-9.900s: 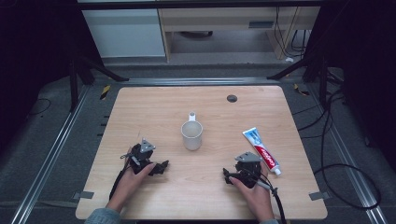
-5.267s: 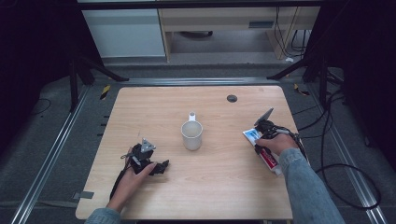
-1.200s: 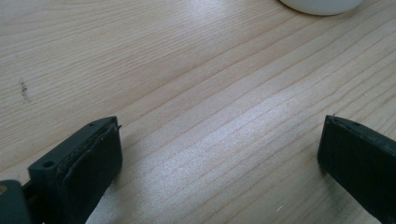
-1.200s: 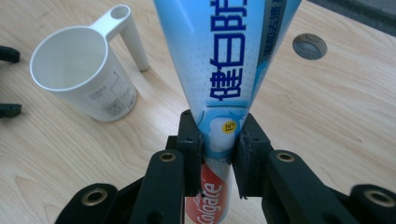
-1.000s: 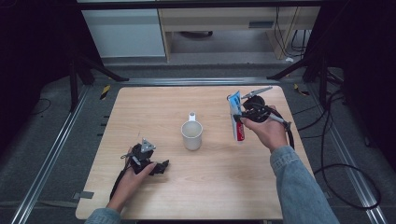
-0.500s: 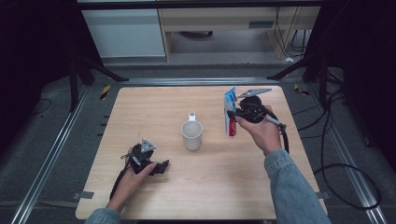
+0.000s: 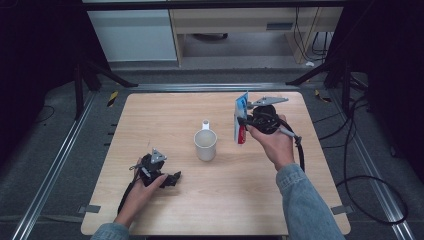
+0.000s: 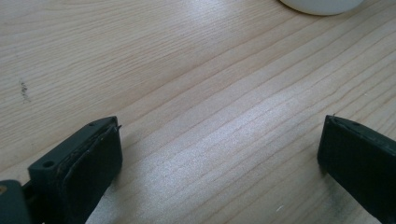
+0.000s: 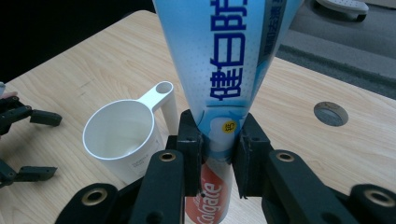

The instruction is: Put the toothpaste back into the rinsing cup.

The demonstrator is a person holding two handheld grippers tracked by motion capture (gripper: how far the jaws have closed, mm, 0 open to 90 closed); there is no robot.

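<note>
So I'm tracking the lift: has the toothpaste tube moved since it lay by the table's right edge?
Yes. The toothpaste tube, clamped in the right gripper, now hangs beside the cup.

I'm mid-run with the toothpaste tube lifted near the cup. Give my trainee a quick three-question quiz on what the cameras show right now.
1. True or false: the right gripper is clamped on the toothpaste tube.
2. Where is the cup relative to the tube in the high view? A) to its left B) to its right C) directly under it
3. Fill in: the left gripper rests low over the table with its jaws ____.

Key:
1. True; the tube is held off the table, red cap end pointing down.
2. A; the cup stands on the table, with the tube off to its right.
3. Open, nothing between them.
</note>
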